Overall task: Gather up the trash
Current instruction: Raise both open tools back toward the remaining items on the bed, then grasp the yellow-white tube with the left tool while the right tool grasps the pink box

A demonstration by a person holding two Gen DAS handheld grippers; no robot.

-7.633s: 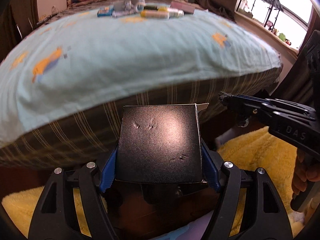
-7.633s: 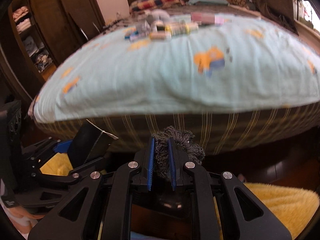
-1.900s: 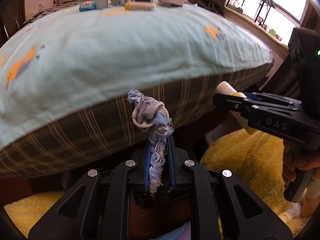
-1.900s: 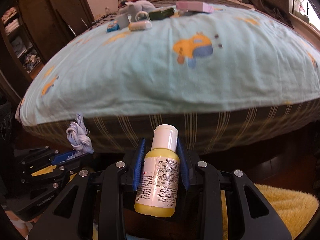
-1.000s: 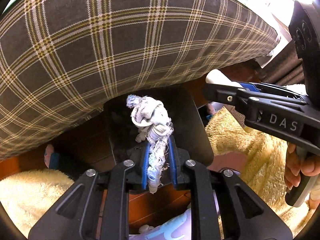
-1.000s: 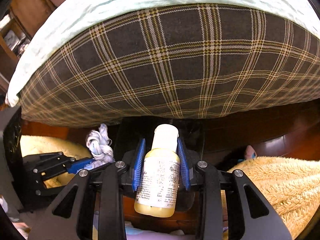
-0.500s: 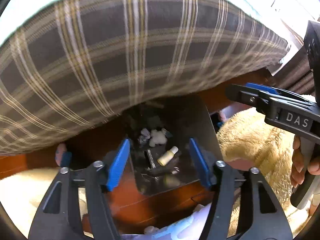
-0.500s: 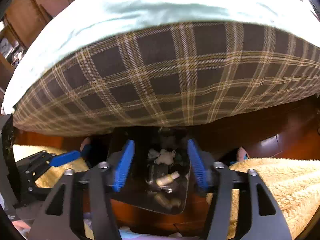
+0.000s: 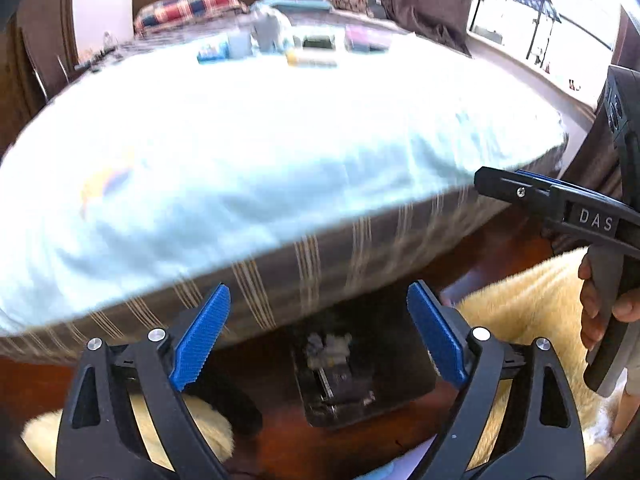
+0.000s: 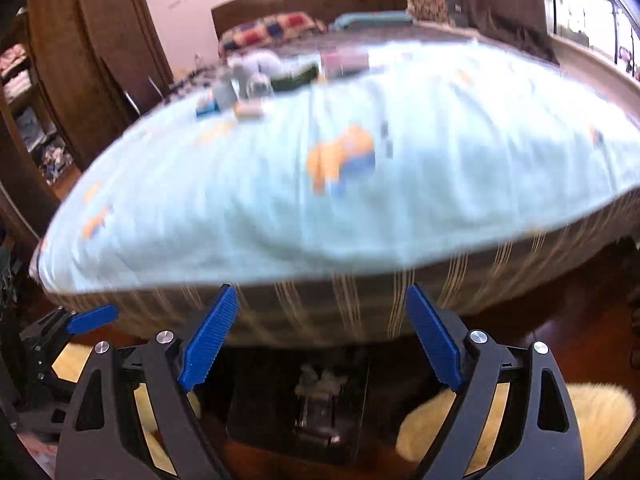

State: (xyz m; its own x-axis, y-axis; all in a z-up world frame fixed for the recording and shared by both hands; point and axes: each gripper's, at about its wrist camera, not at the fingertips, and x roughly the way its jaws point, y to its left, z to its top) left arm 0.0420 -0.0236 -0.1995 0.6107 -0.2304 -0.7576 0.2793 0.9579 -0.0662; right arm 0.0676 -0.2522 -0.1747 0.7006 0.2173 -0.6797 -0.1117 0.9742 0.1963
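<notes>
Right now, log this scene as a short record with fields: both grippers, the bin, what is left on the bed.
left gripper: open, holds nothing, above the bin
right gripper: open, holds nothing, above the bin
trash bin: dark, on the wooden floor at the foot of the bed, with pale scraps inside; contents blurred
bed: light blue sheet with orange prints over a plaid mattress side
items on bed: a cluster of small objects at the far end, too blurred to name
rug: yellow and shaggy, beside the bin
</notes>
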